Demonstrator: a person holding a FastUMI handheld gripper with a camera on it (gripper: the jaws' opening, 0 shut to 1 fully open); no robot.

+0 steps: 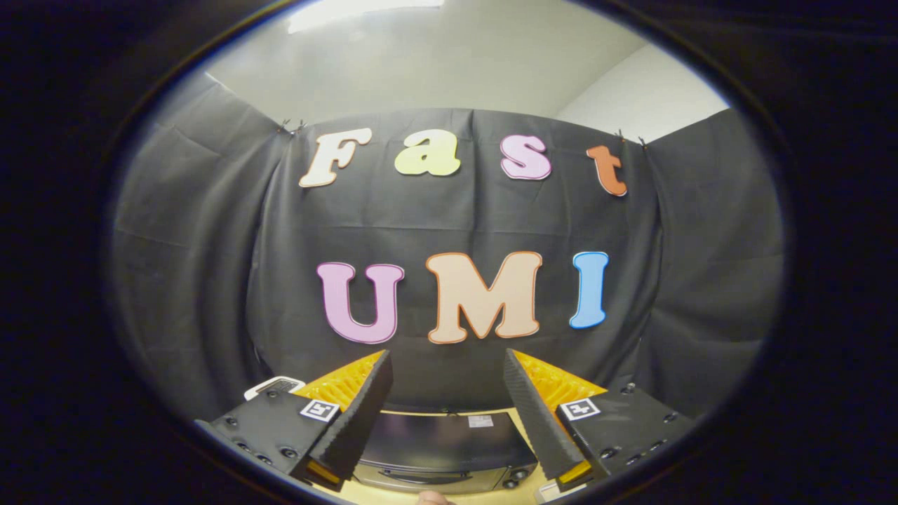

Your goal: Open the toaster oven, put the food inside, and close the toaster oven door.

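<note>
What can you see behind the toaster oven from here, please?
Behind the toaster oven, a strip of tabletop and then the booth's black cloth wall. The open tongs cover each side, so anything there is hidden.

Black cloth wall (pixel 449 224) hangs below pale walls (pixel 435 70) and a ceiling light (pixel 365 10)

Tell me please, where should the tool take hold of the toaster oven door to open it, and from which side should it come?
Grip the handle bar along the front of the toaster oven, near the door's top edge. It runs sideways, so probably come from above and in front, one finger over it, one under. The tool hangs open above the oven, holding nothing, so it must first come down. How the door hinges is not clear.
</note>
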